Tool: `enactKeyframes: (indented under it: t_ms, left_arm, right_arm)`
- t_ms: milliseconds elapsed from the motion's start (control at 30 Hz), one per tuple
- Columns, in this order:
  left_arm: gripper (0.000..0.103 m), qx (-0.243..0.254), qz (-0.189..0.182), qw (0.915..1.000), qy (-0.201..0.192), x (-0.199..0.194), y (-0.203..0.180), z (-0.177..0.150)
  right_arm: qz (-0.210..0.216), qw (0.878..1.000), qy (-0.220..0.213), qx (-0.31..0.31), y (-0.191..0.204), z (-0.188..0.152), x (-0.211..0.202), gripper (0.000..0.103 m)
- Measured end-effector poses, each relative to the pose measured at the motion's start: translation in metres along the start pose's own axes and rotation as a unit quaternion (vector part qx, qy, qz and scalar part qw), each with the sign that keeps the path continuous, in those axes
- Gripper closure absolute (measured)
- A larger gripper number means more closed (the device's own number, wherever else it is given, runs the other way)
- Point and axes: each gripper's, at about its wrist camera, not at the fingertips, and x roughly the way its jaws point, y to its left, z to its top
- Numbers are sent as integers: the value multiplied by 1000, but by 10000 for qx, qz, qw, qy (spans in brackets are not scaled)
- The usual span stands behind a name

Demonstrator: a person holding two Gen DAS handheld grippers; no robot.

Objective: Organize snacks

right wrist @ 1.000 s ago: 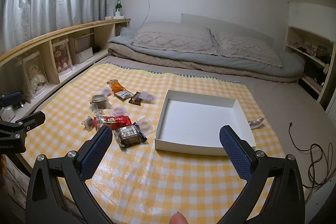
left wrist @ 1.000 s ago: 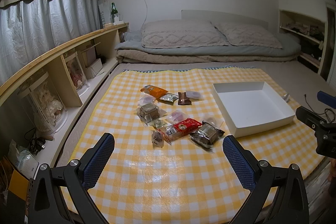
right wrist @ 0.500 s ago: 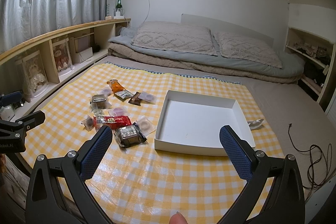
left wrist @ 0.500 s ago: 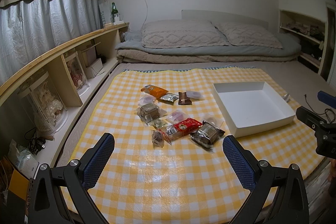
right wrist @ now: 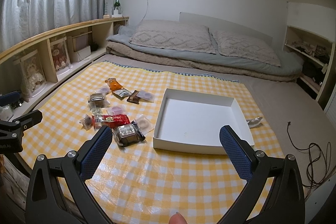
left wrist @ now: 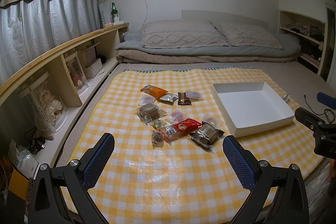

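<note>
My yellow checked mat covers the bed. A pile of snack packs lies on it, just left of the white box.

Snack wrappers – print too small to read; fingertip – cut by bottom edge.

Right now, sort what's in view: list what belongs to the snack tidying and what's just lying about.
For the job: scattered snack packets, empty white box, checked mat.

Lying about: green bottle, pillows, cable, silver wrapper.
</note>
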Motion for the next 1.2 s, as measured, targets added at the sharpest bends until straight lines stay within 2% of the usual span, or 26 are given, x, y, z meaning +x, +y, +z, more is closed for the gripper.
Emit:
enactKeyframes:
  t_ms: [1200]
  left_arm:
    - [0,-6,-9,10000,-3,0,0,0]
  right_arm:
    - [-7,10000,11,-9,0,2,1,0]
